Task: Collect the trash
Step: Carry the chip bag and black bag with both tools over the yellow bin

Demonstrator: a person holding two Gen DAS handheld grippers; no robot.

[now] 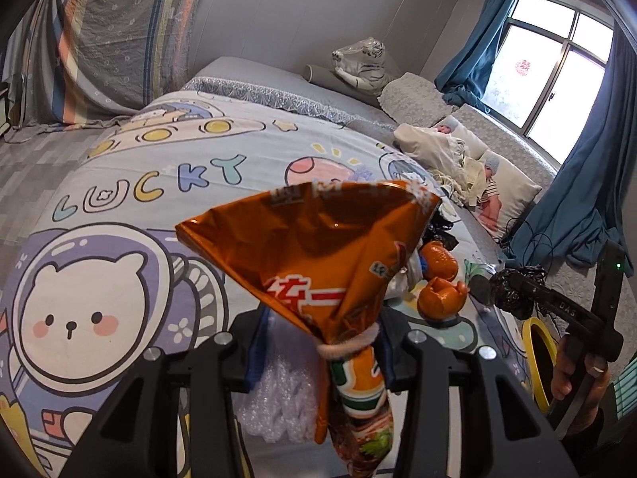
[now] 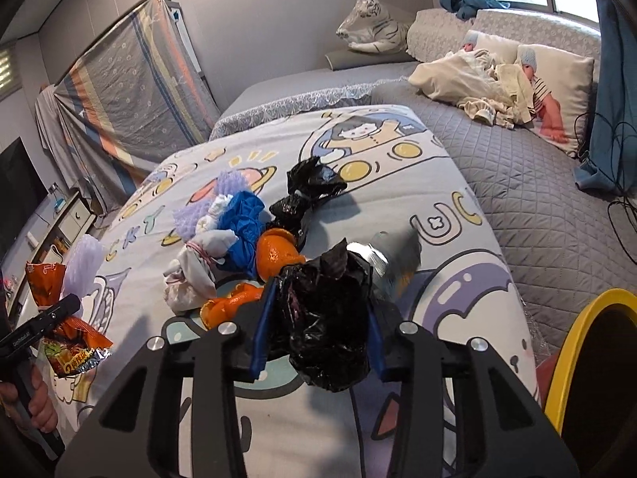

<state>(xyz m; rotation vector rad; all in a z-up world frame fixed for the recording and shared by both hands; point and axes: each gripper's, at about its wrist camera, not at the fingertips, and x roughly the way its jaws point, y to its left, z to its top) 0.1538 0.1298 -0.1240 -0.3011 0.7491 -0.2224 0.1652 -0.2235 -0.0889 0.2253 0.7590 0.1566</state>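
The left gripper (image 1: 318, 358) jaws clench a crinkled orange snack wrapper (image 1: 318, 247); the right gripper (image 2: 318, 334) jaws clench a crumpled black plastic bag (image 2: 322, 318), both lifted above the bed (image 2: 458, 279). Orange peels (image 2: 274, 255), a blue plastic wad (image 2: 239, 223) and a second black bag (image 2: 310, 187) remain beside the yellow-rimmed bin (image 2: 573, 342).

Cartoon quilt (image 2: 398, 183) spread on bed; white tiger plush (image 2: 372, 26) near wall; blue curtains (image 1: 473, 55) beside window (image 1: 557, 51).

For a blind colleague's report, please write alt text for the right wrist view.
The right hand-held gripper is shut on a crumpled black plastic bag above a cartoon bedspread. More trash lies beyond: orange peels, a blue bag, white wads. A yellow-rimmed bin stands at right.
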